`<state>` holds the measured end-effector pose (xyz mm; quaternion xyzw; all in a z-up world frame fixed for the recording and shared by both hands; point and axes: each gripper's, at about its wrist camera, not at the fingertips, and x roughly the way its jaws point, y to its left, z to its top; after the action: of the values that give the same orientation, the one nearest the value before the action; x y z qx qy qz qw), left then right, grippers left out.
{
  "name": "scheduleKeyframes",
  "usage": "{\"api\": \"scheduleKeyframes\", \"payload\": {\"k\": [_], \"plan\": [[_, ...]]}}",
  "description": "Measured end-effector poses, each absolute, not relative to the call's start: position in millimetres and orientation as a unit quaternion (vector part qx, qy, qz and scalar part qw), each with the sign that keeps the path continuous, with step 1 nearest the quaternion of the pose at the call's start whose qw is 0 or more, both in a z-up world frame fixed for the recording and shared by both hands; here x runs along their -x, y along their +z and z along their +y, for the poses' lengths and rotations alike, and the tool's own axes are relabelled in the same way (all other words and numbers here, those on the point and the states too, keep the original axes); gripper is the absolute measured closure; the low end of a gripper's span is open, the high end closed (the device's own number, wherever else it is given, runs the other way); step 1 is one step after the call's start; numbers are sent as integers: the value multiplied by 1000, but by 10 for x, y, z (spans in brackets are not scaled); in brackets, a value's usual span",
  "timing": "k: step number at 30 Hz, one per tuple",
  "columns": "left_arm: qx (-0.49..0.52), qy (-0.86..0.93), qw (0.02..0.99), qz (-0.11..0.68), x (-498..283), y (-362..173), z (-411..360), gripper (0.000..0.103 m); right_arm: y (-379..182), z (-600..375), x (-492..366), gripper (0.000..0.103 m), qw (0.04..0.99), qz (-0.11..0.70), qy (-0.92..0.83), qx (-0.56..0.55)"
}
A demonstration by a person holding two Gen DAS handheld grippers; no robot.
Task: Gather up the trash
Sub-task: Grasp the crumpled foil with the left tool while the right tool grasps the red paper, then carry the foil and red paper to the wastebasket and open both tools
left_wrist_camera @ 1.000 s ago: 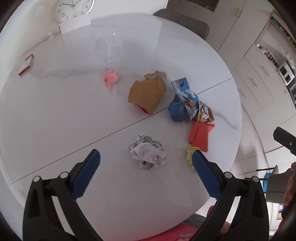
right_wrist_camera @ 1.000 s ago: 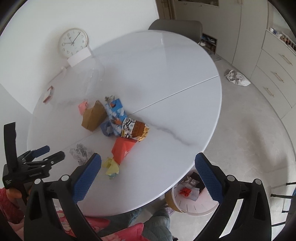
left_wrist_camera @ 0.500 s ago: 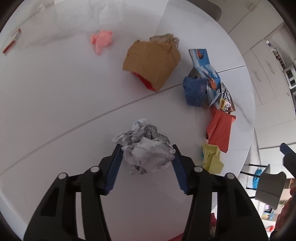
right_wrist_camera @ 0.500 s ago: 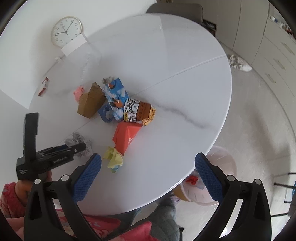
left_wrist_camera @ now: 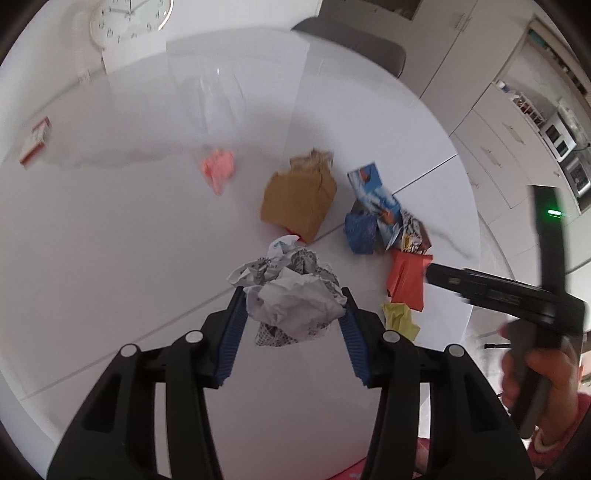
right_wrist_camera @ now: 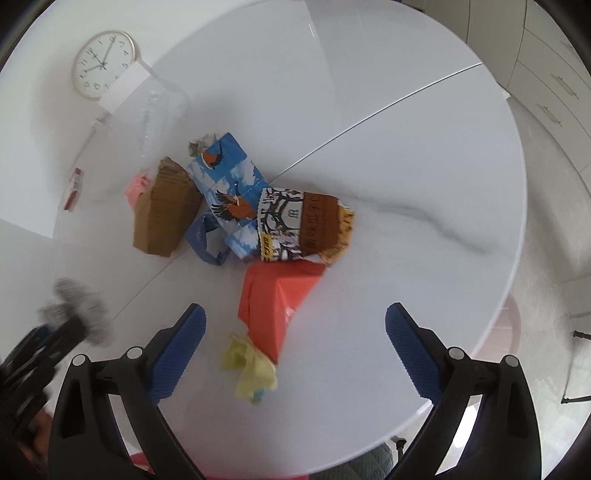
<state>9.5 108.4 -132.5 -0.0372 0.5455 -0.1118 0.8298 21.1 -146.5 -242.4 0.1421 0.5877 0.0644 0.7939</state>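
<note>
My left gripper is shut on a crumpled newspaper ball and holds it above the round white table. My right gripper is open and empty, hovering over a red paper piece and a yellow crumpled scrap. In the right wrist view the left gripper with the newspaper ball shows blurred at the left. More trash lies mid-table: a brown cardboard piece, a blue bird-print carton, a brown-and-white wrapper, a blue scrap and a pink scrap.
A clear plastic bottle lies at the back of the table, with a small red-and-white box at the far left. A clock leans on the wall. A pink bin stands on the floor beyond the table's right edge. White cabinets stand at the right.
My left gripper closed on the newspaper ball and has lifted it off the table. My right gripper moved down and forward, closer to the red and yellow scraps.
</note>
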Motion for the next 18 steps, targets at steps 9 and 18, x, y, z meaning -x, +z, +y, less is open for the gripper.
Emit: {"api": "scheduleKeyframes", "payload": {"k": [9,18], "plan": [[7,-122,836,535,-230,-1238,1256,55,-2655,-1197,-352,31,784,604,42,-139],[-5,-133,836,532,-227,-1207,1295,55,-2594,-1183,-326,57,790,592,47,-154]]}}
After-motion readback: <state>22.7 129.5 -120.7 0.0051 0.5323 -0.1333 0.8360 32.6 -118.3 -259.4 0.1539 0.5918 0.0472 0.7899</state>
